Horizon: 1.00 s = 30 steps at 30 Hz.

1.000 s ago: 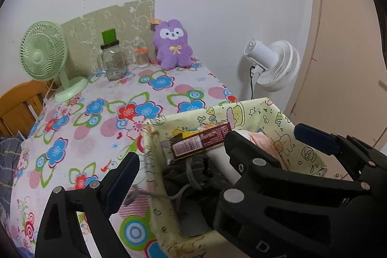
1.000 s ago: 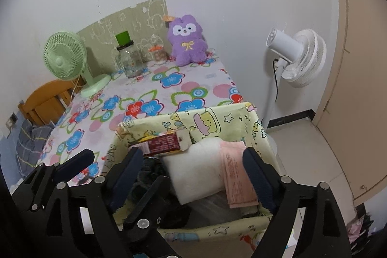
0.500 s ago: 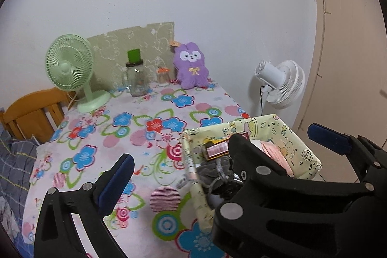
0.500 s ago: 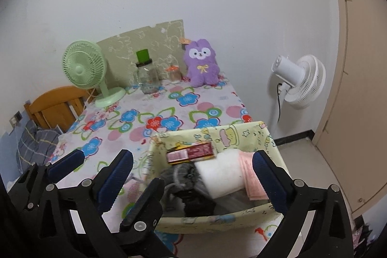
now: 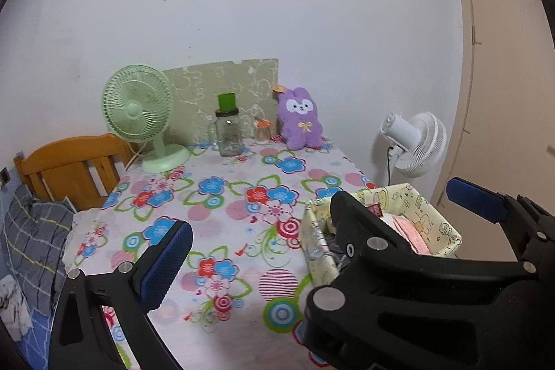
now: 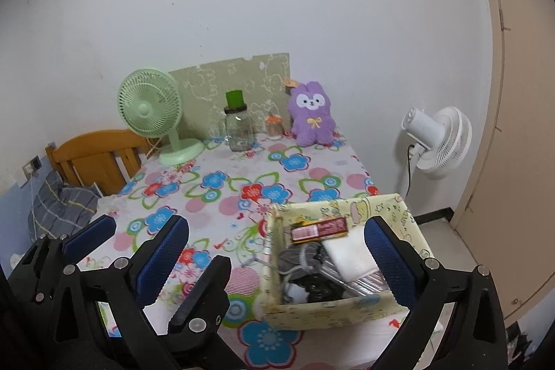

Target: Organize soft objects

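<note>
Both grippers are hanging over the near end of the table (image 6: 312, 162) with the flowery cloth, and neither has anything in it. The left gripper (image 5: 322, 224) has its jaws spread wide – one blue pad low on the left over the tablecloth, the other out to the right past the basket. From the left wrist view the black frame of the right gripper cuts across in front, so only the far right part of the basket shows there.

The right gripper (image 6: 277, 252) has its jaws still opening, the last bit of the way. Nothing is pinched between them. The basket (image 6: 392, 214) – pale yellow fabric with cartoon prints – sits at the near right corner of the table, and from the right wrist view it lies mostly between the two blue pads but below and beyond them, not touching either.

Inside the basket: a grey sock-like bundle (image 6: 298, 257) and some dark fabric on the left, a white folded cloth (image 6: 350, 257) in the middle, a pink cloth (image 5: 409, 231) against the right wall, and a red snack packet (image 6: 319, 229) lying across the back.

Way at the far end by the wall there's a purple plush bunny (image 6: 312, 115) sitting upright, well apart from both grippers, next to a glass jar (image 6: 238, 130) and a green desk fan (image 6: 152, 113).
</note>
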### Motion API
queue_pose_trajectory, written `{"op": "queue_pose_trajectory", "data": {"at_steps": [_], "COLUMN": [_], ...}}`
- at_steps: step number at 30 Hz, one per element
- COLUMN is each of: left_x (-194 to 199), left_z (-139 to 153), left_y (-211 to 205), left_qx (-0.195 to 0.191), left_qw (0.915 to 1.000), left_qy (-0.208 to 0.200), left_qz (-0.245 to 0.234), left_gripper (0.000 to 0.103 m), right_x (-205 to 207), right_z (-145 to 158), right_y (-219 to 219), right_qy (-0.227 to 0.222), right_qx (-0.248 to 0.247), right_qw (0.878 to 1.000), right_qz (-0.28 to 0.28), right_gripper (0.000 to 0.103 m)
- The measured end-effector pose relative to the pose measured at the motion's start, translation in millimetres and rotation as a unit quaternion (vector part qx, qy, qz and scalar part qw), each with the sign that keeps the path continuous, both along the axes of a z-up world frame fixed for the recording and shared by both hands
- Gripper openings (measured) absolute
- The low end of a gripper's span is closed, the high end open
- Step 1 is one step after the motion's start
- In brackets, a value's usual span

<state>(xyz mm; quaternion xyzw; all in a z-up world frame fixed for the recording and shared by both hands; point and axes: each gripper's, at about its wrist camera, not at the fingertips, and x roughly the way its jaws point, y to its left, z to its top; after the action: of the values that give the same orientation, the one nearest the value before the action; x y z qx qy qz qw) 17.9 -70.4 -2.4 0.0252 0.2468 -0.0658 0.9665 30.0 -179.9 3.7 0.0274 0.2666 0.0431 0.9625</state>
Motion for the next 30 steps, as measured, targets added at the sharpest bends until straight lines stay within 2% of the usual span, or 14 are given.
{"op": "queue_pose_trajectory", "data": {"at_steps": [8,17,30], "left_x": [-17.6,-34.6,-44.0], "left_z": [14.4,27.9,30.2], "left_y": [24.1,53.0,79.1], "left_qx": [0.005,-0.009,-0.001], "left_qw": [0.9994,0.9981,0.9963], "left_qy": [-0.029,-0.047,-0.059], "left_qz": [0.017,0.040,0.063], "left_gripper": [0.103,0.103,0.103], "right_x": [-16.6,-38.8,-57.0], "right_z": [17.9,35.5,40.6], "right_y": [25.2,43.0,56.5], "right_qy": [-0.025,-0.056,-0.071], "right_qx": [-0.007,-0.009,-0.009], "right_qw": [1.000,0.998,0.997], "right_qz": [0.010,0.006,0.003], "right_gripper": [0.103,0.103,0.103]}}
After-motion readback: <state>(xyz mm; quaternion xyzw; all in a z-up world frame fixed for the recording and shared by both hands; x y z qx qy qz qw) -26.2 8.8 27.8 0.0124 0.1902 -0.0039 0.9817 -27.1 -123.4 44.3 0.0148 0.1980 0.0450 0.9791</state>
